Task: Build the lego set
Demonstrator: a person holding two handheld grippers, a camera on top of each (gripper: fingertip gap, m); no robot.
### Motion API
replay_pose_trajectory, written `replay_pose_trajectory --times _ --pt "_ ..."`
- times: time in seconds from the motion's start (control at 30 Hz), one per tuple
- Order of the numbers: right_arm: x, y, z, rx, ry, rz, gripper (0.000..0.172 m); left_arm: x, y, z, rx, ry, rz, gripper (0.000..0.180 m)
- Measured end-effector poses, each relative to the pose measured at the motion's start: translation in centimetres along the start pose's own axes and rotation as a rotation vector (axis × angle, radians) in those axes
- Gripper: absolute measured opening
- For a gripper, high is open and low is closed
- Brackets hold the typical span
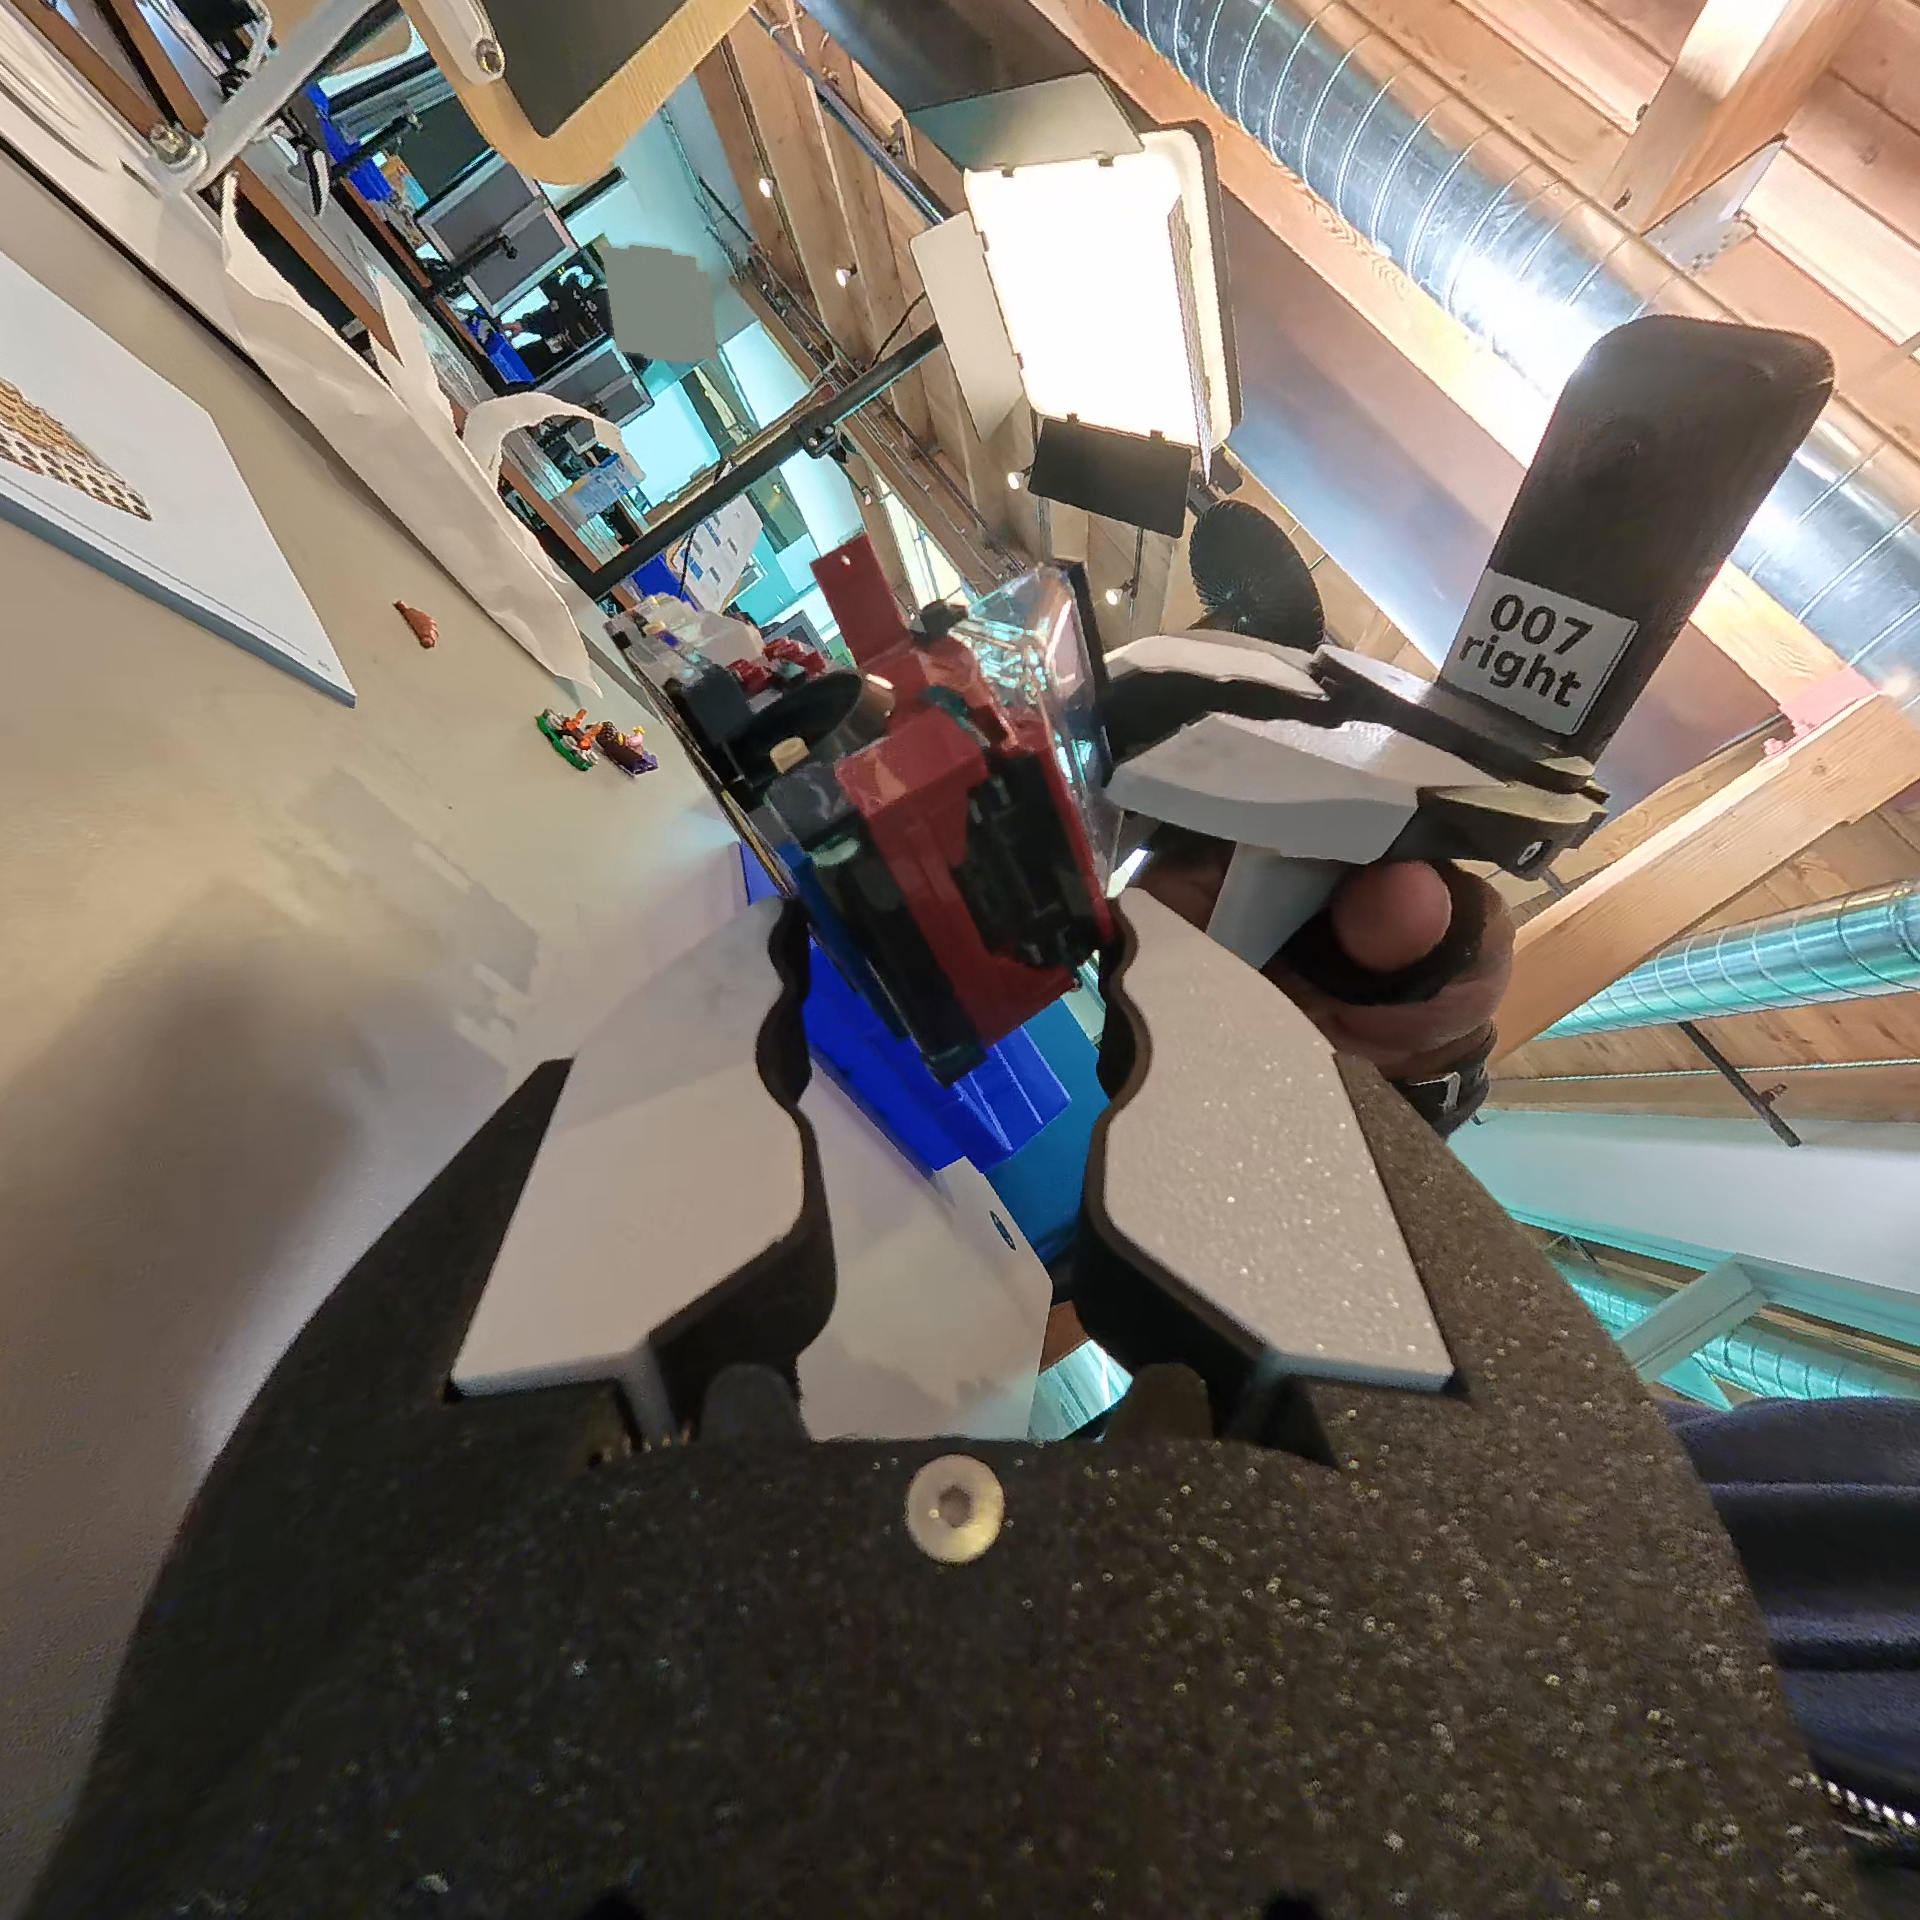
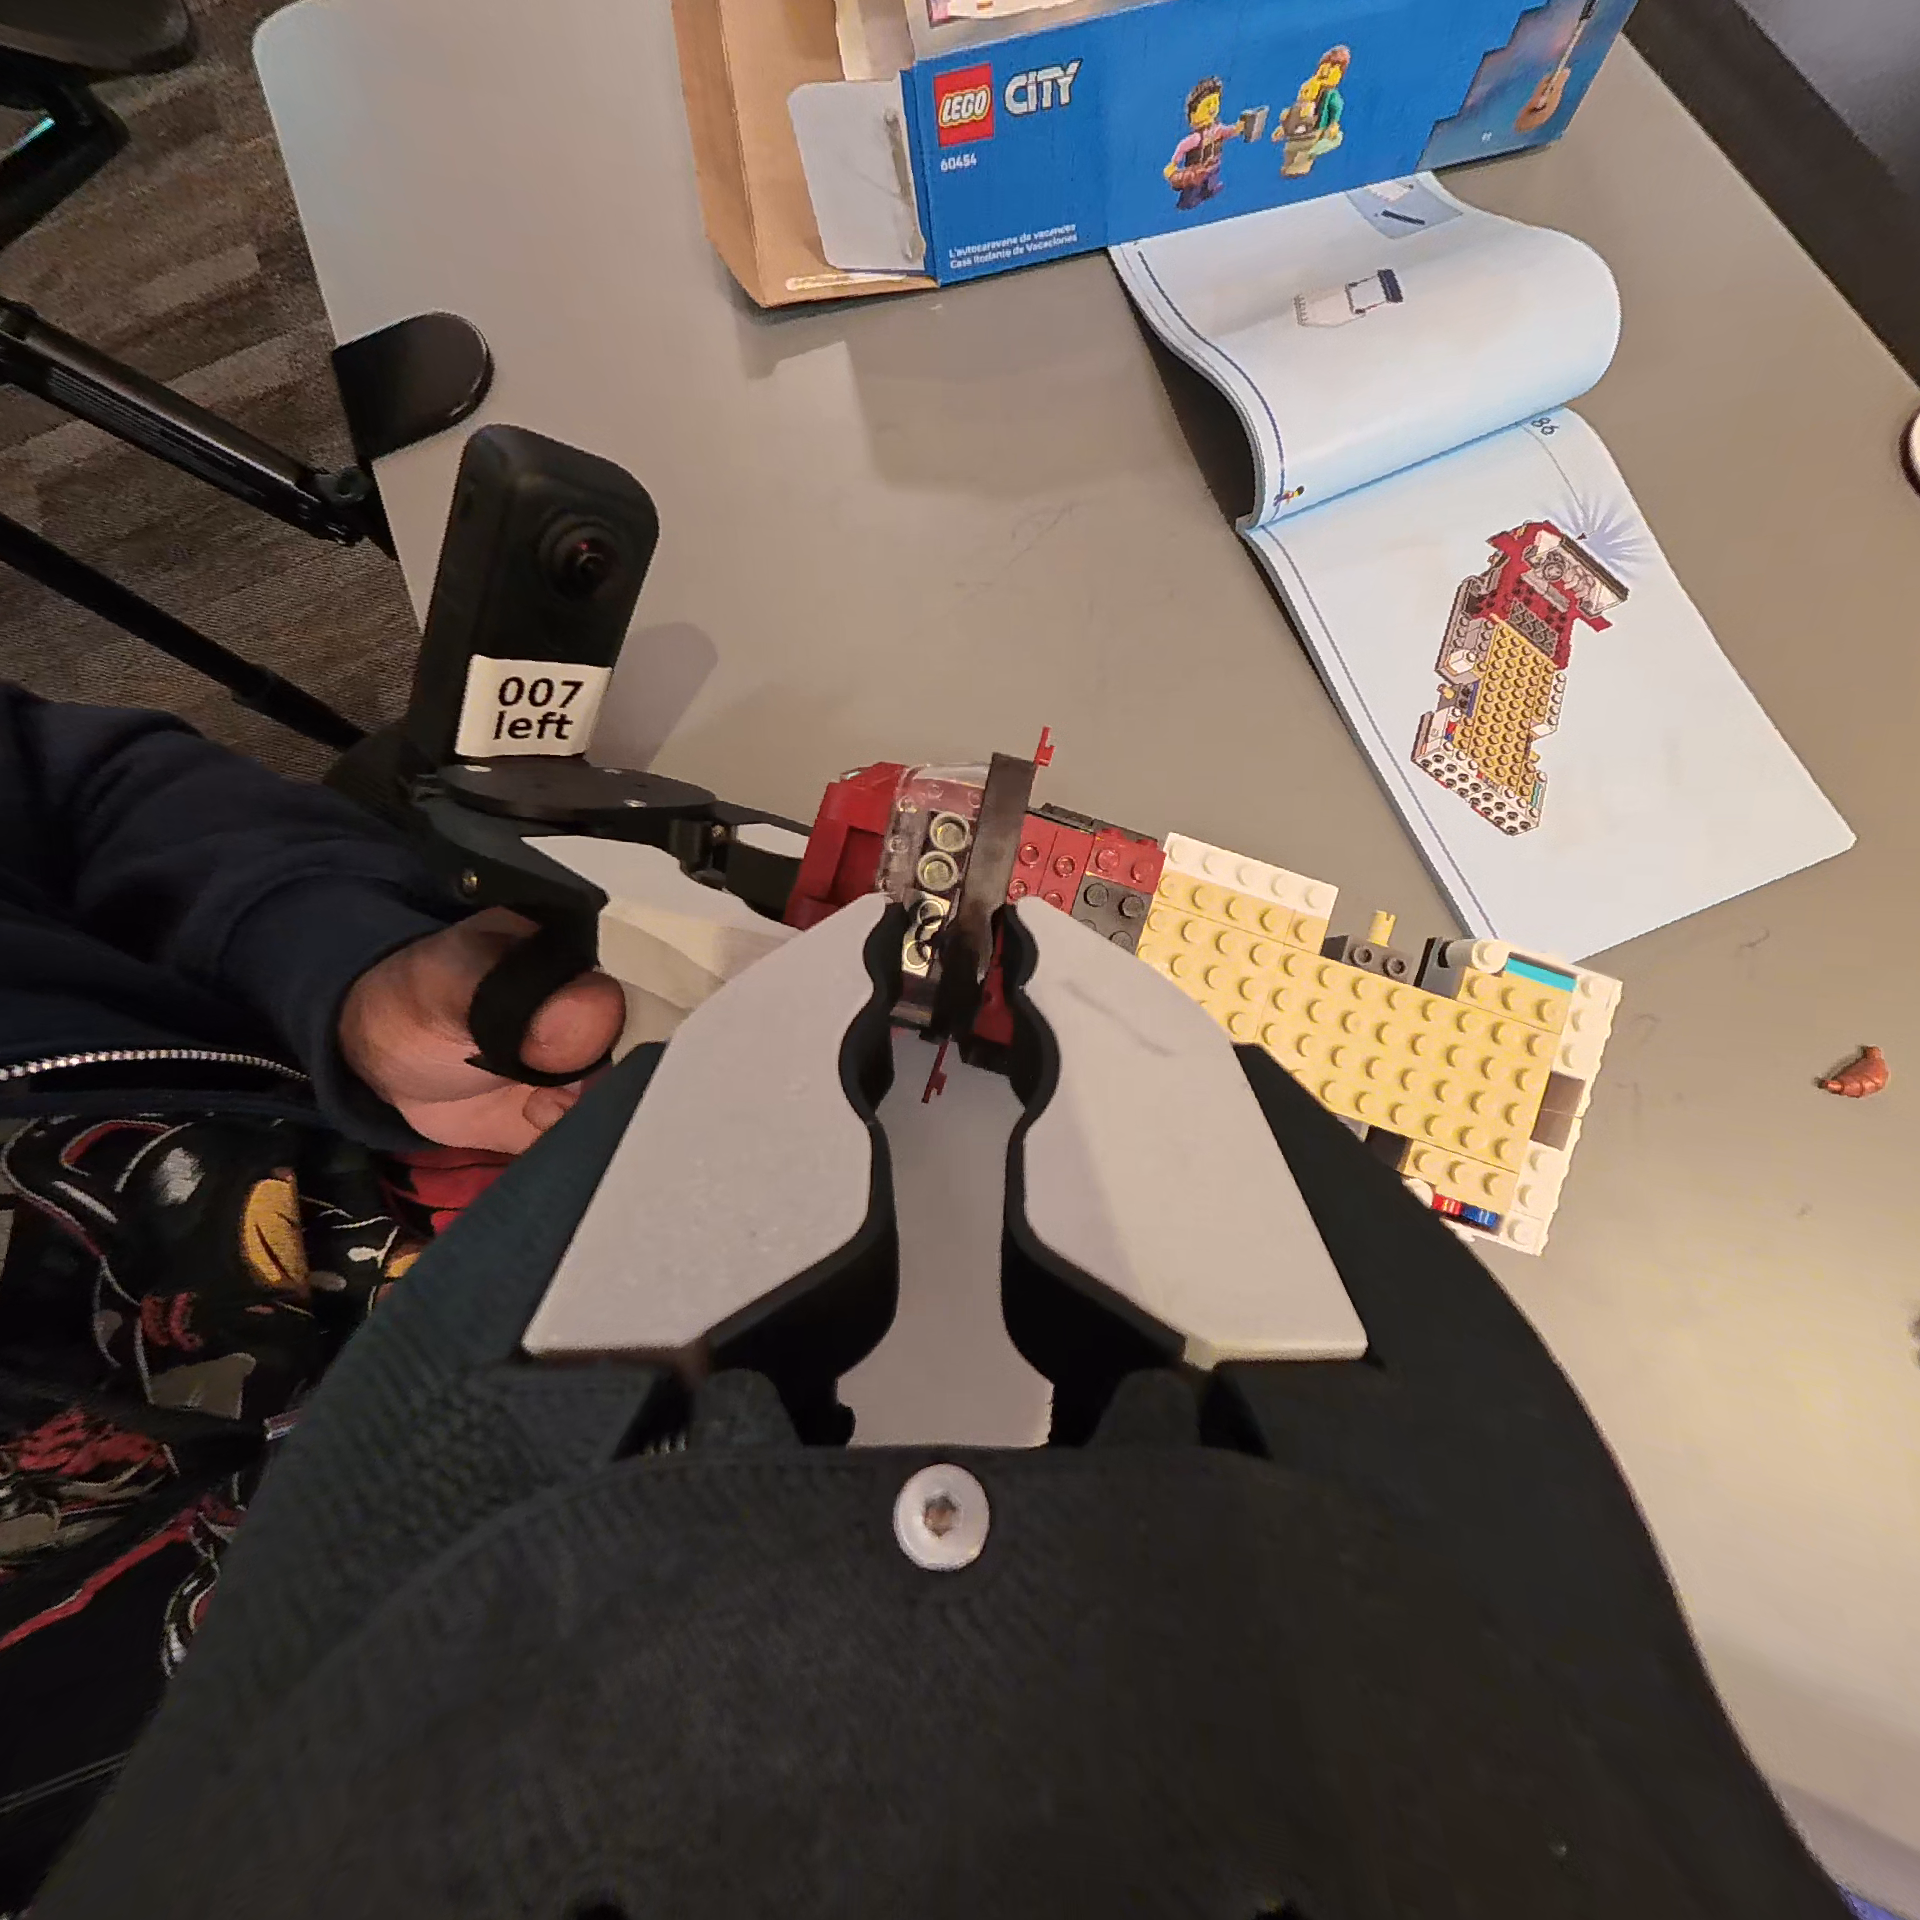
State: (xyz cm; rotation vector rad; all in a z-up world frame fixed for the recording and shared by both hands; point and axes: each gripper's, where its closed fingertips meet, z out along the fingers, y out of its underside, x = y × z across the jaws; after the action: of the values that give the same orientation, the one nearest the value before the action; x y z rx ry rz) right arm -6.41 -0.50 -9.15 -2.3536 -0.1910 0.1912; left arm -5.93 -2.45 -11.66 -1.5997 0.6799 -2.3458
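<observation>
Right gripper (image 2: 951,971) nearest lens, jaws narrow, pinching dark windshield-frame piece (image 2: 987,883) on red cab. Left gripper (image 1: 951,956) wide, clamping red cab end (image 1: 956,862) from 9 o'clock. Brick camper model (image 2: 1351,997) long axis runs 9-to-4 o'clock across grey table (image 2: 935,468). Instruction booklet (image 2: 1507,623) at 2 o'clock, blue box (image 2: 1195,125) at 12.

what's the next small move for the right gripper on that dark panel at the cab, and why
Probably a gentle press of the dark panel down onto the clear windscreen piece. The right gripper pinches the panel edge-on at the red cab, while the left gripper clamps the cab, lifted off the grey table. The panel looks tilted rather than seated, so small pressure seems safer than letting go.
</observation>
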Motion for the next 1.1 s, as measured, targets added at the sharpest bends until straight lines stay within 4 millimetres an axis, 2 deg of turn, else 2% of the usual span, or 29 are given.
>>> replay_pose_trajectory --times 0.3,0.6,1.1 --pt "0.3 -0.2 0.1 -0.037 0.055 -0.017 0.015 -0.6 -0.2 0.2 0.020 -0.089 0.082 0.054" --pt "0.5 -1.1 0.6 0.036 0.088 0.049 0.015 -1.1 -1.4 -0.3 0.113 -0.159 0.142 0.050" --pt "0.9 -1.6 1.1 0.086 -0.028 0.176 0.014 -1.6 -2.5 -0.6 0.158 -0.190 0.183 0.048"
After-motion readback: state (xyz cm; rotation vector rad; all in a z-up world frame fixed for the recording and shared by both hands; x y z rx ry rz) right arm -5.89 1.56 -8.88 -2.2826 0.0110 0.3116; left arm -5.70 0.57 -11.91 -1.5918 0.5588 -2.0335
